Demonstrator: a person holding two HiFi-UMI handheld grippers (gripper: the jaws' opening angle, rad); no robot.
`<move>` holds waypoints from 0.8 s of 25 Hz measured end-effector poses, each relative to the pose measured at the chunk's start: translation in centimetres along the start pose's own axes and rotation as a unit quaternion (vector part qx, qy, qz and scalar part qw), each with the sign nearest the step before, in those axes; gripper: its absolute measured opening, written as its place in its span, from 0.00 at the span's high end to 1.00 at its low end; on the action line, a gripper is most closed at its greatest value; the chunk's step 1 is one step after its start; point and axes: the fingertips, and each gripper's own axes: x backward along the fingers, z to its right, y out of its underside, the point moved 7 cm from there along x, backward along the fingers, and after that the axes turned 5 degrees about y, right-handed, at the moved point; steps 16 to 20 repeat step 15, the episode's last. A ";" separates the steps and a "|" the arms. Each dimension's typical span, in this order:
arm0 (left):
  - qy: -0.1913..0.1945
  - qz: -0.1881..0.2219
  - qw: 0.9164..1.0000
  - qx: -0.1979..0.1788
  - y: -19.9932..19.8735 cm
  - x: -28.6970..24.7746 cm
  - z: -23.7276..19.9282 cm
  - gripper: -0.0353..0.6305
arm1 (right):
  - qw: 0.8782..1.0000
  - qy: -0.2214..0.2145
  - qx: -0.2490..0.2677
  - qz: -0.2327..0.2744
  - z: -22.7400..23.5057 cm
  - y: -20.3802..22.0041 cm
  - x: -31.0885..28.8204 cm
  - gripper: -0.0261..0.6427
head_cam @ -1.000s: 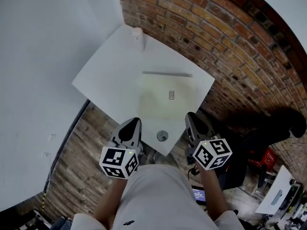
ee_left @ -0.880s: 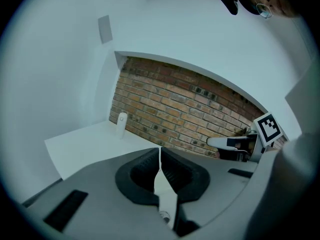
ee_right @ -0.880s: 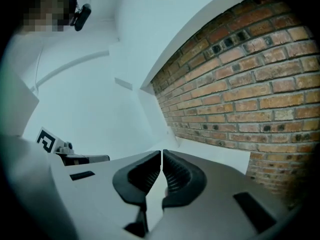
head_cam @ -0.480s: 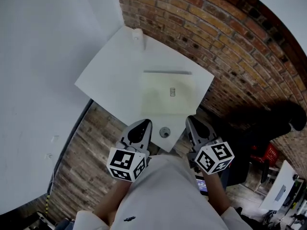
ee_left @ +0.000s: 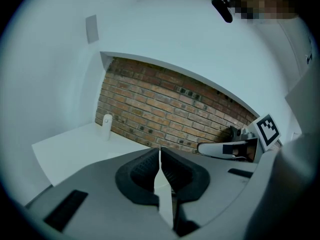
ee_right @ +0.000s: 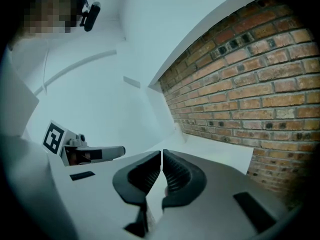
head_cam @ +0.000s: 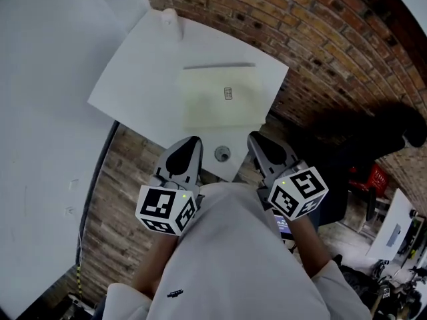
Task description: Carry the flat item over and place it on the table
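A white table (head_cam: 133,79) stands in a corner, with a white wall (head_cam: 47,79) on one side and a red brick wall (head_cam: 320,39) on the other. Below it the floor (head_cam: 113,205) is of worn wooden planks.

The flat item (head_cam: 223,99) lies flat on the table top, in the half nearer the brick wall and well inside the edges. It is a pale cream, roughly square sheet, only slightly darker than the white top. A small dark label (head_cam: 228,93) sits near its middle. A thin grey strip (head_cam: 219,65) runs along its far edge; whether the strip belongs to the item cannot be told.

Just beyond the item's near edge, by the table's near corner, a small round grey fitting (head_cam: 222,154) sits in the top. At the far corner, by the walls, a small white cylinder (head_cam: 169,19) stands upright.

Both grippers are held close to the person's light-coloured top (head_cam: 233,259), at the table's near corner and apart from the item. The left gripper (head_cam: 193,142) has its jaws closed tip to tip with nothing between them, as the left gripper view shows. The right gripper (head_cam: 257,140) is likewise closed and empty in the right gripper view. The round fitting lies between the two.
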 end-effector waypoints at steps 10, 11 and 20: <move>0.009 0.002 1.000 0.005 0.0 -0.6 0.3 0.90 | 1.000 0.008 -0.010 0.010 0.4 -0.7 0.5 0.90; 0.010 0.000 1.000 0.006 0.2 -0.7 0.4 0.90 | 1.000 0.010 -0.010 0.009 0.5 -0.6 0.6 0.90; 0.012 -0.009 1.000 0.009 1.0 -0.5 0.6 0.90 | 1.000 0.013 -0.012 0.009 0.5 -0.1 1.0 0.90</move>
